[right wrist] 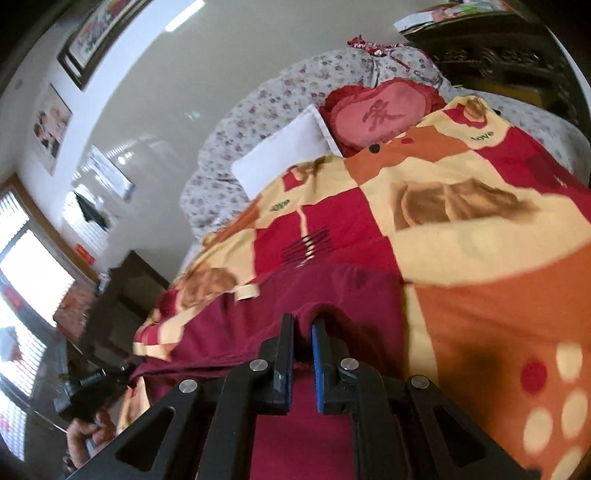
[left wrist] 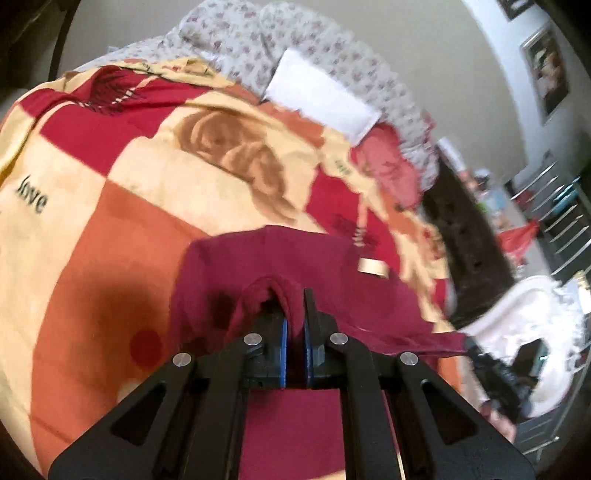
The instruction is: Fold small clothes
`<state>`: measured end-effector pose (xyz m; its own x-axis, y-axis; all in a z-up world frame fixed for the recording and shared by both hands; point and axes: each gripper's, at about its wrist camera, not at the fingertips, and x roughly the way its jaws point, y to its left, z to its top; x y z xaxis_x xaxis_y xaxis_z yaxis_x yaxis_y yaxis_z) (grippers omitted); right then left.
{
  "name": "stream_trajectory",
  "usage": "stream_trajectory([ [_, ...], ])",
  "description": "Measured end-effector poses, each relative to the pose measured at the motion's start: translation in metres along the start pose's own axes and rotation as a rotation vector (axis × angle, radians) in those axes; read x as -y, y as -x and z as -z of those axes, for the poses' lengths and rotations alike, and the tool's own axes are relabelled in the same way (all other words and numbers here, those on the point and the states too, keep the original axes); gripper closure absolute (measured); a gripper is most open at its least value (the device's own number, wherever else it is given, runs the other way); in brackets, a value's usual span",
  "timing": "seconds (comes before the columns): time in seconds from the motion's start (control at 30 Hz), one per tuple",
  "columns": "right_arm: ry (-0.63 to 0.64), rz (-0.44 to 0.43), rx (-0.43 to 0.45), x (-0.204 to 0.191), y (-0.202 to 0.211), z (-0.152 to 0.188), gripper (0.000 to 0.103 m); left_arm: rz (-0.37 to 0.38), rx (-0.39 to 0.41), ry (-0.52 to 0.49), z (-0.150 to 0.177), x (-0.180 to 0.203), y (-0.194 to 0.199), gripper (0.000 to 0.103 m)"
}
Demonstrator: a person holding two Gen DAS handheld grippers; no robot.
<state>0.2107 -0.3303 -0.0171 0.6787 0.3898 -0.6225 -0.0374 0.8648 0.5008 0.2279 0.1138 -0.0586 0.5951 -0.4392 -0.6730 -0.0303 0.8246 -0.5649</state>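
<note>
A dark red garment (left wrist: 266,258) lies on a patterned blanket (left wrist: 122,177) on a bed. My left gripper (left wrist: 293,295) is shut on a pinched fold of the garment's near edge, and cloth hangs below it. In the right wrist view the same garment (right wrist: 332,291) spreads ahead, with a beige label (right wrist: 248,291) at its far left. My right gripper (right wrist: 303,326) is shut on another fold of the near edge. The other gripper (right wrist: 92,384) shows at the lower left, holding the garment's corner. The label also shows in the left view (left wrist: 373,266).
A white pillow (left wrist: 321,96), a red heart cushion (right wrist: 373,114) and a floral quilt (left wrist: 332,48) lie at the bed's head. Dark wooden furniture (left wrist: 469,236) stands beside the bed. A white chair (left wrist: 524,325) is at the right. Framed pictures (right wrist: 96,33) hang on the wall.
</note>
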Motion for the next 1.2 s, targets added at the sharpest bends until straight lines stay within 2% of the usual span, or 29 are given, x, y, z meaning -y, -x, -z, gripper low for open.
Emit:
stream_trajectory([
  [0.07, -0.012, 0.041, -0.019, 0.006, -0.014, -0.004, 0.095, -0.028, -0.069, 0.007, -0.004, -0.006, -0.024, 0.095],
  [0.1, -0.029, 0.046, -0.033, 0.009, -0.018, -0.005, 0.095, -0.052, -0.086, 0.003, -0.002, -0.007, -0.029, 0.090],
  [0.13, -0.048, 0.049, -0.045, 0.012, -0.020, -0.005, 0.088, -0.051, -0.098, -0.002, -0.001, -0.007, -0.032, 0.083],
  [0.17, -0.061, 0.050, -0.048, 0.014, -0.021, -0.005, 0.079, -0.031, -0.106, -0.006, 0.002, -0.008, -0.032, 0.076],
  [0.2, -0.066, 0.041, -0.035, 0.015, -0.017, -0.004, 0.076, -0.005, -0.108, -0.014, 0.003, -0.007, -0.028, 0.061],
  [0.23, -0.064, 0.034, -0.022, 0.015, -0.013, -0.002, 0.069, 0.017, -0.100, -0.020, 0.002, -0.007, -0.023, 0.052],
  [0.27, -0.059, 0.028, -0.002, 0.015, -0.005, 0.000, 0.063, 0.043, -0.085, -0.028, 0.000, -0.007, -0.015, 0.049],
  [0.33, -0.036, 0.023, 0.023, 0.013, 0.007, 0.002, 0.061, 0.071, -0.063, -0.027, -0.005, -0.006, -0.002, 0.042],
  [0.43, 0.045, 0.072, 0.040, 0.007, 0.027, 0.006, 0.060, 0.046, 0.037, -0.034, -0.016, -0.007, 0.027, 0.042],
  [0.53, 0.204, 0.117, 0.027, -0.011, 0.032, 0.012, 0.060, 0.022, 0.106, -0.098, -0.012, 0.007, 0.041, 0.042],
  [0.6, 0.305, 0.125, -0.007, -0.030, 0.020, 0.017, 0.060, -0.019, 0.076, -0.188, -0.004, 0.030, 0.023, 0.042],
  [0.7, 0.381, 0.121, -0.039, -0.060, -0.012, 0.017, 0.060, -0.137, 0.070, -0.308, 0.007, 0.059, -0.014, 0.042],
  [0.8, 0.393, 0.159, -0.089, -0.074, -0.059, 0.010, 0.060, -0.257, 0.101, -0.300, 0.005, 0.061, -0.047, 0.042],
  [0.87, 0.426, 0.259, -0.080, -0.067, -0.082, 0.006, 0.060, -0.265, 0.082, -0.245, 0.001, 0.050, -0.063, 0.042],
  [0.9, 0.407, 0.320, -0.087, -0.054, -0.091, 0.003, 0.060, -0.265, 0.074, -0.224, 0.000, 0.043, -0.069, 0.042],
  [0.97, 0.328, 0.379, -0.141, -0.023, -0.107, 0.001, 0.061, -0.269, 0.056, -0.197, 0.001, 0.031, -0.081, 0.042],
  [1.0, 0.239, 0.289, -0.131, 0.000, -0.107, 0.001, 0.061, -0.260, 0.040, -0.199, 0.004, 0.022, -0.092, 0.042],
  [1.07, 0.211, 0.235, -0.097, 0.014, -0.105, 0.004, 0.061, -0.252, 0.105, -0.268, 0.017, 0.021, -0.095, 0.038],
  [1.1, 0.228, 0.231, -0.079, 0.015, -0.105, 0.007, 0.061, -0.245, 0.117, -0.286, 0.022, 0.023, -0.096, 0.032],
  [1.2, 0.228, 0.229, -0.076, 0.017, -0.104, 0.008, 0.061, -0.252, 0.097, -0.313, 0.021, 0.028, -0.100, 0.023],
])
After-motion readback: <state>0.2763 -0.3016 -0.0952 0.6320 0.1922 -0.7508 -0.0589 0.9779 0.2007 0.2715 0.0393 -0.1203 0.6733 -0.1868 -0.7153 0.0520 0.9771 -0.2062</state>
